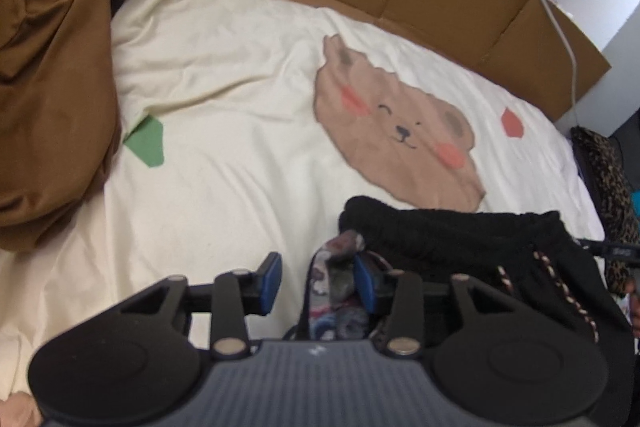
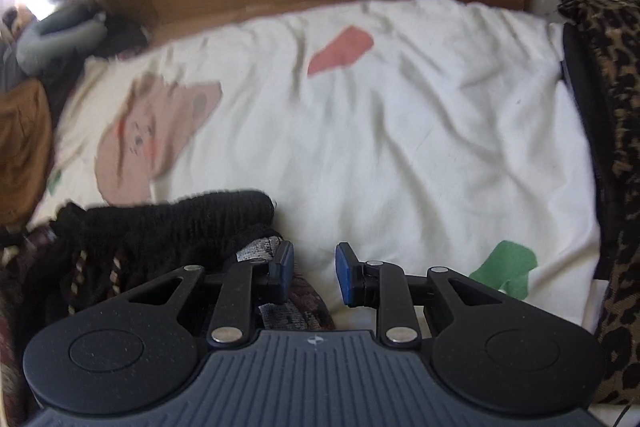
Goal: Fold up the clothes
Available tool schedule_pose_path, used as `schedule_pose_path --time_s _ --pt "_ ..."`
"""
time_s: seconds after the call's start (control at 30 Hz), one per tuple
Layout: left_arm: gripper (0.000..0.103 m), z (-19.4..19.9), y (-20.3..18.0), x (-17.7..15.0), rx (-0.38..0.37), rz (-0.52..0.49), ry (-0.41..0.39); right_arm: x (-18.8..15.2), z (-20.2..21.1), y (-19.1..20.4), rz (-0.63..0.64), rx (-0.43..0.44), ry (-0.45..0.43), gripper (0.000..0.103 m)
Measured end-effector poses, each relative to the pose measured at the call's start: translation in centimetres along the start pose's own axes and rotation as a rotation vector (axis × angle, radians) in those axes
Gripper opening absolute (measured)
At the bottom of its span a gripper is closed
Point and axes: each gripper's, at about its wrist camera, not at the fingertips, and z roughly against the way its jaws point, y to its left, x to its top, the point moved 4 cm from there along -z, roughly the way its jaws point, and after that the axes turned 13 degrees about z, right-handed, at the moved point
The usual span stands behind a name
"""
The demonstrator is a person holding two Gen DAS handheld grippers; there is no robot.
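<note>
Black garment (image 1: 460,239) lies crosswise on the bed (image 1: 240,167) between both gaping, empty hand-held grippers: left hand-held gripper (image 1: 316,281) at one end, right hand-held gripper (image 2: 314,273) at the other.

Both wrist views look low and close across the bedspread (image 1: 240,155), sharing its bear print (image 2: 156,131).

Black garment (image 1: 460,239): lower part hidden behind the left gripper (image 1: 318,283), right side cut off.
Patterned cloth (image 1: 336,291): mostly hidden.
Right-wrist view: blurred, top-left overexposed.
Brown cloth (image 1: 48,67): cut off at left edge.
</note>
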Motion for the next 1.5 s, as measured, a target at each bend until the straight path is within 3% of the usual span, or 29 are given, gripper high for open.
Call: schedule_pose_path --time_s 0.17,0.3,0.53,0.63,0.77,0.83,0.9,0.97,1.07,1.1,1.13,1.2,1.5 --pt "0.043 -0.2 0.1 -0.7 -0.006 -0.014 0.023 -0.1 1.2 0.6 0.021 0.02 -0.029 0.025" --pt "0.043 -0.4 -0.1 -1.4 -0.003 -0.031 0.035 -1.3 0.1 1.4 0.05 0.034 0.017 0.026" --pt "0.045 -0.9 -0.3 -1.7 0.004 -0.074 0.055 -0.9 -0.8 2.6 0.118 0.035 0.017 0.027" --pt "0.047 -1.2 -0.3 -1.4 0.005 -0.096 0.066 -0.6 -1.8 2.6 0.149 0.026 0.04 0.04" --pt "0.053 -1.6 -0.3 -1.2 0.002 -0.116 0.072 -0.2 -3.1 2.7 0.191 0.017 0.068 0.043" --pt "0.061 -1.8 -0.3 -1.4 -0.011 -0.119 0.079 -0.3 -3.2 3.1 0.206 0.011 0.071 0.044" --pt "0.063 -1.9 -0.4 -1.5 -0.016 -0.121 0.086 -0.3 -3.1 3.4 0.215 0.014 0.08 0.042" --pt "0.062 -1.9 -0.4 -1.4 -0.019 -0.112 0.097 -0.4 -3.0 3.7 0.214 0.024 0.088 0.032" --pt "0.05 -1.9 -0.1 -1.3 -0.045 -0.084 0.12 -0.5 -2.9 4.0 0.201 0.035 0.091 0.02" --pt "0.041 -1.9 0.0 -1.3 -0.053 -0.078 0.125 -0.5 -2.9 3.9 0.189 0.042 0.089 0.013" --pt "0.024 -1.9 0.0 -1.3 -0.054 -0.079 0.125 -0.4 -2.9 3.9 0.177 0.049 0.086 0.006" --pt "0.003 -1.6 0.0 -1.1 -0.045 -0.083 0.113 -0.1 -2.4 3.7 0.199 0.02 0.068 0.003" --pt "0.002 1.5 -2.6 1.9 -0.087 -0.188 -0.053 3.3 0.3 2.7 0.264 -0.123 -0.012 0.0"
